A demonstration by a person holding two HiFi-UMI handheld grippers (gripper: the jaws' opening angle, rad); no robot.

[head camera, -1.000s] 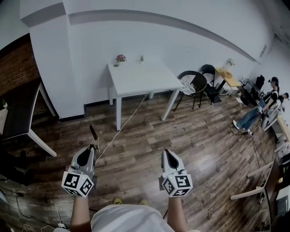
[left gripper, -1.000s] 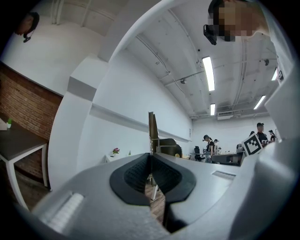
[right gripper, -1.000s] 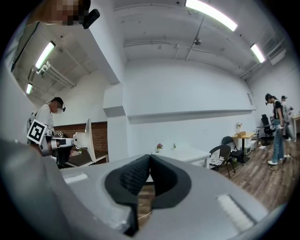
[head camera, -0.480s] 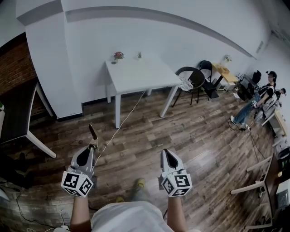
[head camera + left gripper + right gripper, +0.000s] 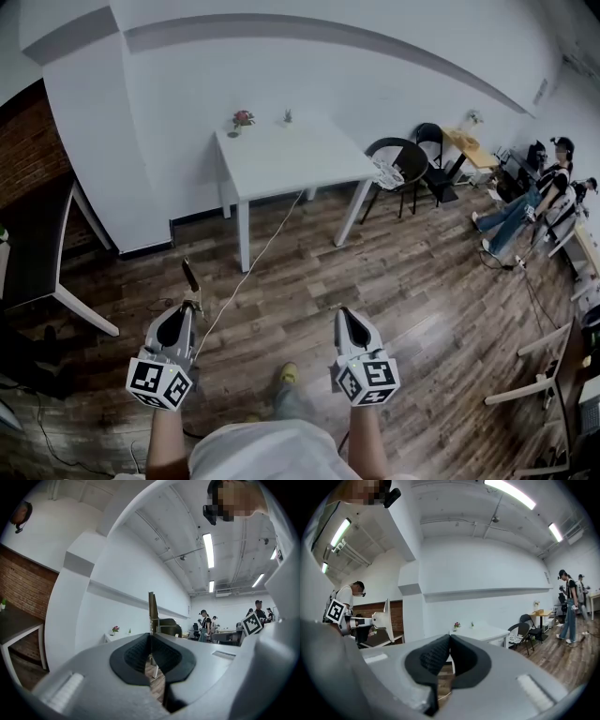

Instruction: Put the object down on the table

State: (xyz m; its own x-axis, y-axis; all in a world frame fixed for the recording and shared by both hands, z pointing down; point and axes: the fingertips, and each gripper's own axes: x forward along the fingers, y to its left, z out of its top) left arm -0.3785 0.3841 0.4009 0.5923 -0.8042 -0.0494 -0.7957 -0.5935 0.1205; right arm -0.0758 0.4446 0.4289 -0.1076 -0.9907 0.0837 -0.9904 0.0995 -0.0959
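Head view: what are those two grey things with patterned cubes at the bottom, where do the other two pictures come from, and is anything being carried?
Those are hand-held claws, one in each of a person's hands; there is no robot arm. The head view comes from a camera on the person's head, looking steeply down. The other two pictures come from a camera riding on each claw, looking along its jaws. The left claw is shut on a thin dark strip that sticks up past its tips. The right claw is shut and holds nothing. The white table stands some way ahead by the wall; on it show a small flower pot and a tiny plant.
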